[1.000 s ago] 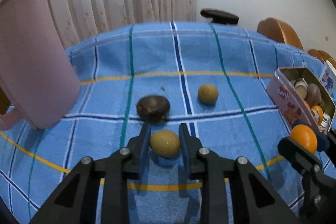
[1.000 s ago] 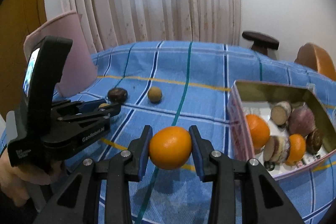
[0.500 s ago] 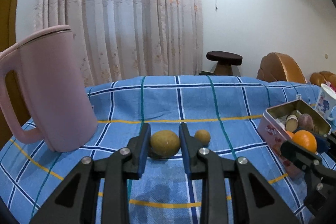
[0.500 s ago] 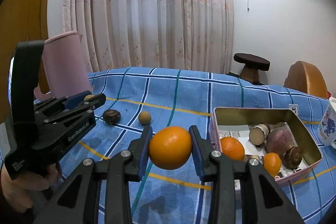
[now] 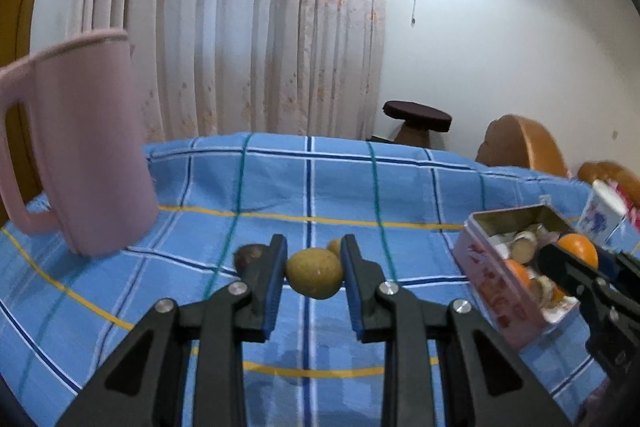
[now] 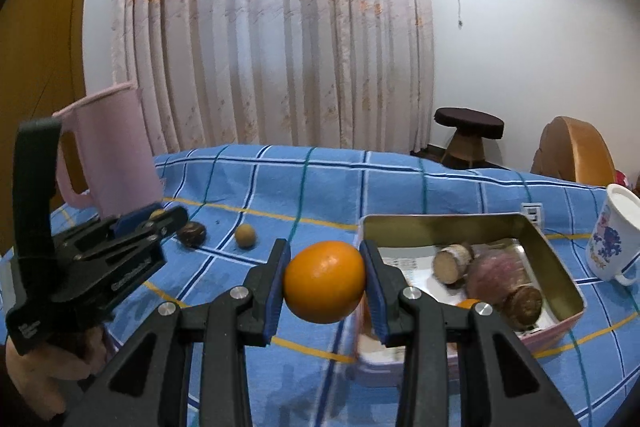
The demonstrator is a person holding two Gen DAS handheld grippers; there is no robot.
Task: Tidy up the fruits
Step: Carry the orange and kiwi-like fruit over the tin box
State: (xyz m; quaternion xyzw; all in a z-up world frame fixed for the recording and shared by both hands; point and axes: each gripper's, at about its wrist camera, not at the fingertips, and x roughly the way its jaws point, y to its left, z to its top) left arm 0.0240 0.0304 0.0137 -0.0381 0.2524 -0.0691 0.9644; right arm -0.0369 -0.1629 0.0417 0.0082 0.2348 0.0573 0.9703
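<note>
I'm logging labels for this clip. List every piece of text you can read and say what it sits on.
"GenRobot.AI": partly blurred white lettering on the side of the black left gripper, seen from the right wrist.
Red lettering on the side of the pink rectangular metal tin: too blurred to read.
Blue print on the white cup: a picture, with small letters too blurred to read.
Small white print low on the left gripper's handle: unreadable.

Left gripper [image 5: 314, 269]: matte black plastic frame showing triangular cutouts, silver round screws sitting at joints, blue pads [image 5: 277, 283] lining inner finger faces. Right gripper [image 6: 324, 281]: looking like same build, black with blue pads [image 6: 276, 287] and silver screws. White lettering running along left gripper's side in right wrist view, too blurry for reading. Bare skin of hand [image 6: 36, 371] peeking out below it.
</note>
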